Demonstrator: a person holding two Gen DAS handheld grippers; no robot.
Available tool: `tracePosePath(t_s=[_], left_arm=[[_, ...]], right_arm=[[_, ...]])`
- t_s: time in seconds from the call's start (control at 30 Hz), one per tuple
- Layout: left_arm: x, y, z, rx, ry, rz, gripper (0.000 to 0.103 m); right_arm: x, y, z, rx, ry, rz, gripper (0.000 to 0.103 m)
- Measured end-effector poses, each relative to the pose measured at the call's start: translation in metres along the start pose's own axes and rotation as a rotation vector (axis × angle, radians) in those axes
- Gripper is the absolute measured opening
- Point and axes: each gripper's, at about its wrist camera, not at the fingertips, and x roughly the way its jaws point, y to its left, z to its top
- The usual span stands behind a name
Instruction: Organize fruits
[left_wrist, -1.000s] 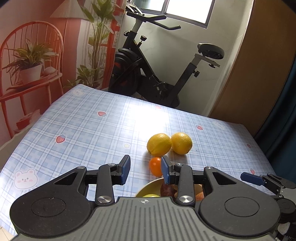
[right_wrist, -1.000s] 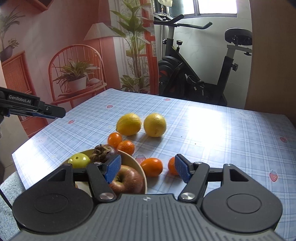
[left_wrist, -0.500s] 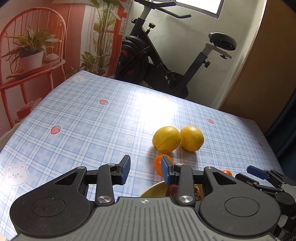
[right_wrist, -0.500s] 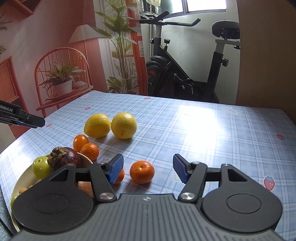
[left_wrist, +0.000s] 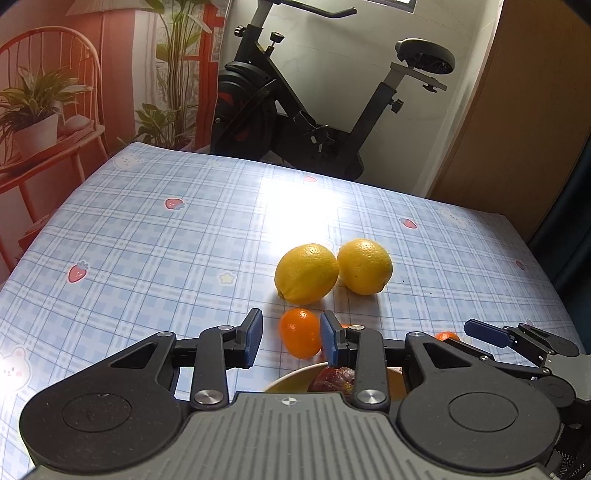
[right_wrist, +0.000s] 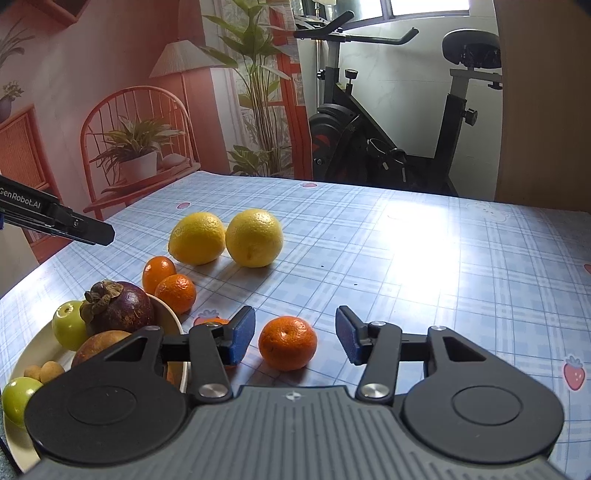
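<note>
1. Right gripper (right_wrist: 294, 339) straddled a mandarin (right_wrist: 287, 342) on the table (right_wrist: 424, 266), jaws just narrowing but pads still clear.
2. Left gripper (left_wrist: 290, 339) hung unclenched beside the fruit plate (right_wrist: 29, 354).
3. Two lemons (right_wrist: 225, 238) lay beyond.
4. Next, probably: pinch gently, lift.

The far right side of the worktop (right_wrist: 461, 258) is bare and easy to cross. On the left, two lemons (right_wrist: 225, 238), small oranges (right_wrist: 170, 282) and a full bowl (right_wrist: 162, 314) crowd the way.
</note>
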Motion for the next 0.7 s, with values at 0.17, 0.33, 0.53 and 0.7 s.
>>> tracePosePath(t_s=[0.17, 0.33, 0.53, 0.7], left_arm=[[0.010, -0.006, 0.002, 0.024, 0.019, -0.010, 0.036], [0.020, -0.012, 0.004, 0.054, 0.053, -0.041, 0.036], [0.030, -0.019, 0.005, 0.075, 0.086, -0.069, 0.031], [0.035, -0.022, 0.002, 0.080, 0.100, -0.076, 0.031]], right_arm=[[0.003, -0.004, -0.002, 0.027, 0.000, 0.014, 0.049], [0.002, -0.007, -0.003, 0.049, -0.011, 0.019, 0.049], [-0.001, -0.007, -0.005, 0.054, -0.007, 0.030, 0.049], [0.003, -0.008, -0.004, 0.047, 0.005, 0.048, 0.048]])
